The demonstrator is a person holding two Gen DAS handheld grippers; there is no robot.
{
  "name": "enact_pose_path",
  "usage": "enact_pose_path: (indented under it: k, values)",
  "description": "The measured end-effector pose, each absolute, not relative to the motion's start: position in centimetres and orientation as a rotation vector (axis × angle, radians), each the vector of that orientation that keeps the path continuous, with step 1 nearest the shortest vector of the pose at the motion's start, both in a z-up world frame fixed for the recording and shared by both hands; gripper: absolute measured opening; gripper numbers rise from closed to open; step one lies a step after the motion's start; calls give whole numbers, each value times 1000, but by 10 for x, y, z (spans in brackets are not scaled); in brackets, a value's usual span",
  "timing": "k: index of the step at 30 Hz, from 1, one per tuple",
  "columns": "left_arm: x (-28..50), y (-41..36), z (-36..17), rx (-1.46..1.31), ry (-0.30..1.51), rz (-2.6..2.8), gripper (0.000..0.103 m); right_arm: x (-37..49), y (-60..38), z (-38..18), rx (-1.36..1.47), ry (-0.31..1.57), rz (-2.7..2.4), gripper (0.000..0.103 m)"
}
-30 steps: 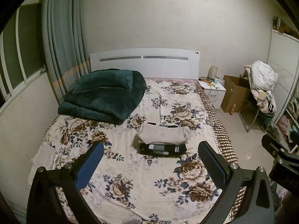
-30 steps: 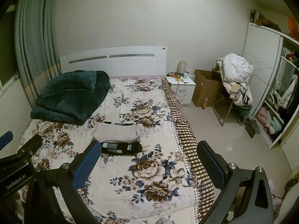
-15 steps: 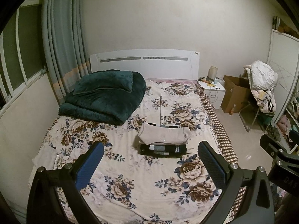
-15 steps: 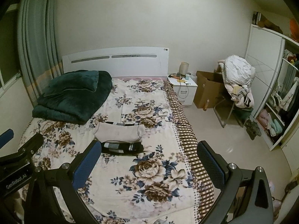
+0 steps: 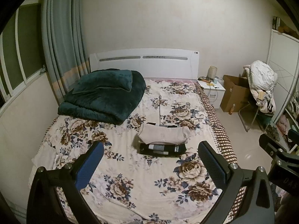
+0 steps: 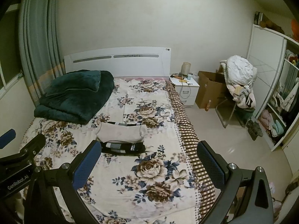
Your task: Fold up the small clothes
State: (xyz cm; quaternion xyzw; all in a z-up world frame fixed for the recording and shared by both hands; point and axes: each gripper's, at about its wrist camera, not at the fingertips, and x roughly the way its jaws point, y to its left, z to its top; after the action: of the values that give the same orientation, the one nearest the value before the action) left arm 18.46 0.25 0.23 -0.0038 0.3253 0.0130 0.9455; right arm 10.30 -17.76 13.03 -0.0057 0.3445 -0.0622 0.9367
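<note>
A folded beige garment (image 5: 163, 134) lies on top of a folded dark striped garment (image 5: 162, 148) in the middle of the floral bed (image 5: 130, 183). The same stack shows in the right wrist view, beige (image 6: 121, 133) over dark (image 6: 123, 147). My left gripper (image 5: 149, 165) is open and empty, held above the near part of the bed, well short of the stack. My right gripper (image 6: 148, 164) is open and empty, over the bed's right side. Each gripper's body shows at the edge of the other's view.
A folded dark green blanket (image 5: 104, 95) lies at the bed's far left by the headboard (image 5: 143, 61). A white nightstand (image 5: 211, 91), a cardboard box (image 5: 233, 97) and a chair piled with clothes (image 5: 261, 85) stand right of the bed. A white cloth (image 5: 44, 156) lies at the bed's left edge.
Both grippers have drifted slightly back and up from the bed; the stack looks a little farther away. Both stay open and empty.
</note>
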Motion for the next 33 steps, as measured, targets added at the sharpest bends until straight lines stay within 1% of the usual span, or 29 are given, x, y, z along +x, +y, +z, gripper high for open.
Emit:
enact_pose_path:
  k: [33]
  values:
    - [186, 2, 5, -7, 663, 22, 103, 103, -175, 132, -10, 699, -125, 103]
